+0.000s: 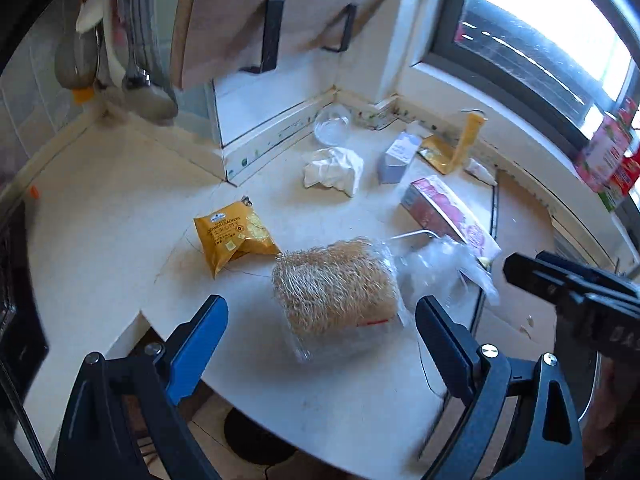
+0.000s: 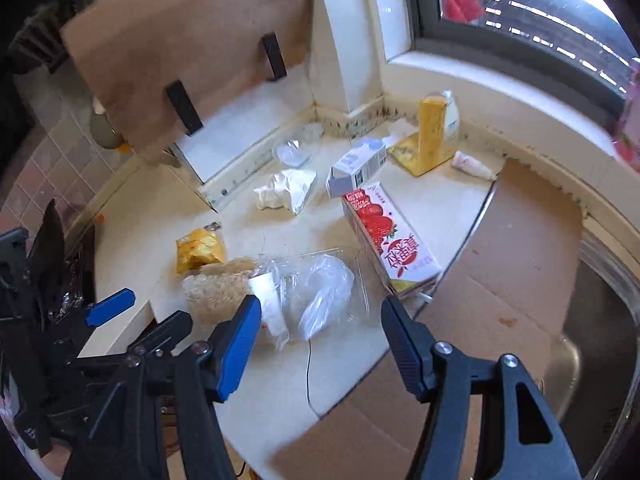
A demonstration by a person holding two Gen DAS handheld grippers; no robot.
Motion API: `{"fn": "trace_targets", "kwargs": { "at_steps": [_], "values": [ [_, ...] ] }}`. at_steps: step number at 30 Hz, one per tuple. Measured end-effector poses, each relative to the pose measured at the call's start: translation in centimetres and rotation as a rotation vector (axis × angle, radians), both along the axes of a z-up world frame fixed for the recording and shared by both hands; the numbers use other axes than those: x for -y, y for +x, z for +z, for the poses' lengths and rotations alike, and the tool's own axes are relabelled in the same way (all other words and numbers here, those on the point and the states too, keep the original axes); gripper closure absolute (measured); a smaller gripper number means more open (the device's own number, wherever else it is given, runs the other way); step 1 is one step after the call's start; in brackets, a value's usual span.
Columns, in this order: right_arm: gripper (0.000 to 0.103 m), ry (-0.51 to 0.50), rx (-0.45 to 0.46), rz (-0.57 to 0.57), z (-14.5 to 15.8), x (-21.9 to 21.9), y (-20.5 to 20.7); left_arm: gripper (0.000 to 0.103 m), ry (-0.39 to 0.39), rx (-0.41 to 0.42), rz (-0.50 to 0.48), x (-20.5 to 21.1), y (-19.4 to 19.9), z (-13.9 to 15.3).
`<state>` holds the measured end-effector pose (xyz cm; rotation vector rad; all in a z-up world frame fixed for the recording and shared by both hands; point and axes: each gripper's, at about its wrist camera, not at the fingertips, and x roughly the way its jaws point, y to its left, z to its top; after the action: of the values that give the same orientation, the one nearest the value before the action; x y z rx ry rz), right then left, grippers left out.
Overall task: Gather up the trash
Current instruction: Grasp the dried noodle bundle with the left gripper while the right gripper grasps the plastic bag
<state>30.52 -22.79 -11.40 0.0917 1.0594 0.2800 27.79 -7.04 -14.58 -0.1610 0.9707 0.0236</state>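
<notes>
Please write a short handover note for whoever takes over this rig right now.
Left tongs: open, empty, over the counter's near edge, aimed at the bagged noodle block.
Right tongs: open, empty, above the crumpled clear plastic bag.
Still on the counter: yellow cracker packet, crumpled white tissue, strawberry milk carton, small white-blue carton, yellow carton, small tube.
Done: nothing visibly collected.
Left: pick up every item; no bin is in view.
</notes>
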Motion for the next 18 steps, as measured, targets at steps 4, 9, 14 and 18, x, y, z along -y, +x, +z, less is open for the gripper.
{"fn": "trace_targets", "kwargs": {
  "at_steps": [4, 9, 14, 18],
  "values": [
    [0.04, 0.031, -0.068, -0.009, -3.0, -0.3, 2.4, 0.009, -0.048, -0.039, 0.036, -0.7, 2.0, -2.0],
    [0.04, 0.06, -0.136, -0.015, -6.0, -0.6, 4.0, 0.009, -0.054, -0.062, 0.041, -0.5, 3.3, -3.4],
    [0.059, 0.084, -0.189, 0.0, -8.0, -1.0, 4.2, 0.01, -0.059, -0.087, 0.041, -0.4, 3.7, -4.5],
    [0.063, 0.083, -0.184, 0.005, -8.0, -1.4, 4.1, 0.022, -0.087, -0.093, 0.049, -0.6, 4.0, -4.9]
  ]
}}
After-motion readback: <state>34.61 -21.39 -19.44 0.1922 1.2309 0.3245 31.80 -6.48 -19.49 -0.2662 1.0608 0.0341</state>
